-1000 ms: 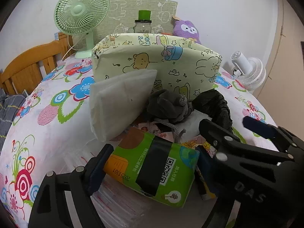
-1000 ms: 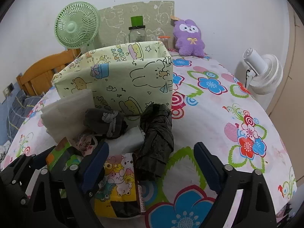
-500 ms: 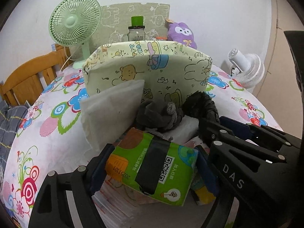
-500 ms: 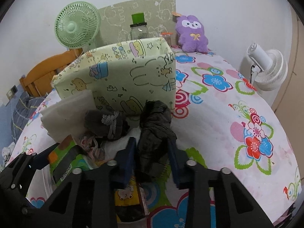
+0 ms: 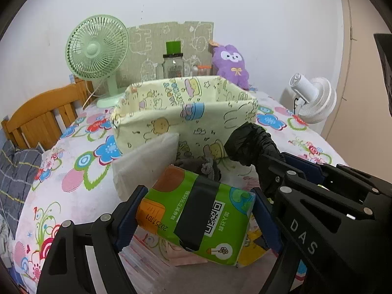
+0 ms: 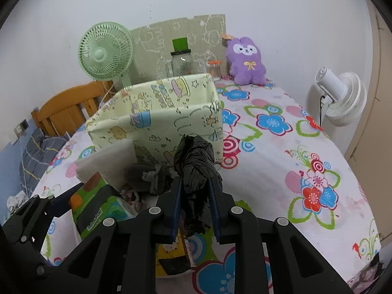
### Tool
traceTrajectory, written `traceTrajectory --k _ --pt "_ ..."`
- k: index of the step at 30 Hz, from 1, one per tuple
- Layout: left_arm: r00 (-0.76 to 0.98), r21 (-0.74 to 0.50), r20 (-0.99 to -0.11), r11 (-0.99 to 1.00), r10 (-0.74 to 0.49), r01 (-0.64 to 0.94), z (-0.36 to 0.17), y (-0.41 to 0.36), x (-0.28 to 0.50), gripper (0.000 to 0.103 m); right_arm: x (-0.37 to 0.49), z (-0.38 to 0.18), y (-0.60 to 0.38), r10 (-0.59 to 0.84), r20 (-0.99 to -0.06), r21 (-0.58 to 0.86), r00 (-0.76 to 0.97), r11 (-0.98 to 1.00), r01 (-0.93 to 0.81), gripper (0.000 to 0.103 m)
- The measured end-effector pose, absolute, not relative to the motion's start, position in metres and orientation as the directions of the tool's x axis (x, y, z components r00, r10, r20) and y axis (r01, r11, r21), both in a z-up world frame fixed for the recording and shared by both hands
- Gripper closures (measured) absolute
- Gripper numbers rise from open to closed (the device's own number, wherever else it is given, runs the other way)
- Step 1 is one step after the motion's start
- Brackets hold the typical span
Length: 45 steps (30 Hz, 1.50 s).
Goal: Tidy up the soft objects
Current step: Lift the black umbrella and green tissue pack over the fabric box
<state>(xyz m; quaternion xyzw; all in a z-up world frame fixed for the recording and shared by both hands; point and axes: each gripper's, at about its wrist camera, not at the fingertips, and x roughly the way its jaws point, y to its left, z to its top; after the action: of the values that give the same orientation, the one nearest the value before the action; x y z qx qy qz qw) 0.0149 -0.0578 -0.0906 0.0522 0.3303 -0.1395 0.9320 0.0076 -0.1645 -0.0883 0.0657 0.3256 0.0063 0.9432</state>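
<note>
Beside bin (image 6: 156, 125), right claw (image 6: 194, 210) clamping black bundle (image 6: 196, 161)

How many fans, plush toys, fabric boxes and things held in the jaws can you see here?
Fans: 2, the green fan and the white fan.
Plush toys: 1, the purple plush.
Fabric boxes: 1, the yellow cartoon box.
Held things: 2, the green tissue pack and the black bundle.
Total: 6.
</note>
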Motion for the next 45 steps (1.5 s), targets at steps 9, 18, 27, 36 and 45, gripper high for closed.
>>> traceTrajectory --k 9,18,27,36,45 --pt "0.774 0.019 -0.588 0.953 -0.234 0.302 -0.066 -0.061 0.002 0.018 -0.008 -0.062 -0.161 0.046 -0.569 0.107 0.821 0.994 0.019 0.079" --pt "0.795 0.029 -0.561 0.954 -0.232 0.298 -0.042 -0.061 -0.006 0.018 -0.017 -0.037 -0.159 0.047 -0.541 0.1 0.84 0.995 0.009 0.079" --pt "0.808 0.036 -0.542 0.955 -0.23 0.296 -0.024 -0.058 -0.008 0.018 -0.018 -0.017 -0.154 0.051 -0.524 0.092 0.85 0.996 -0.003 0.079" --pt "0.815 0.028 -0.527 0.954 -0.24 0.299 -0.012 -0.056 0.004 0.018 -0.008 -0.004 -0.154 0.068 -0.51 0.104 0.857 0.994 -0.017 0.079" --pt "0.829 0.035 -0.512 0.959 -0.226 0.283 -0.008 -0.059 0.02 0.018 0.008 -0.001 -0.158 0.063 -0.492 0.115 0.868 0.993 -0.007 0.079"
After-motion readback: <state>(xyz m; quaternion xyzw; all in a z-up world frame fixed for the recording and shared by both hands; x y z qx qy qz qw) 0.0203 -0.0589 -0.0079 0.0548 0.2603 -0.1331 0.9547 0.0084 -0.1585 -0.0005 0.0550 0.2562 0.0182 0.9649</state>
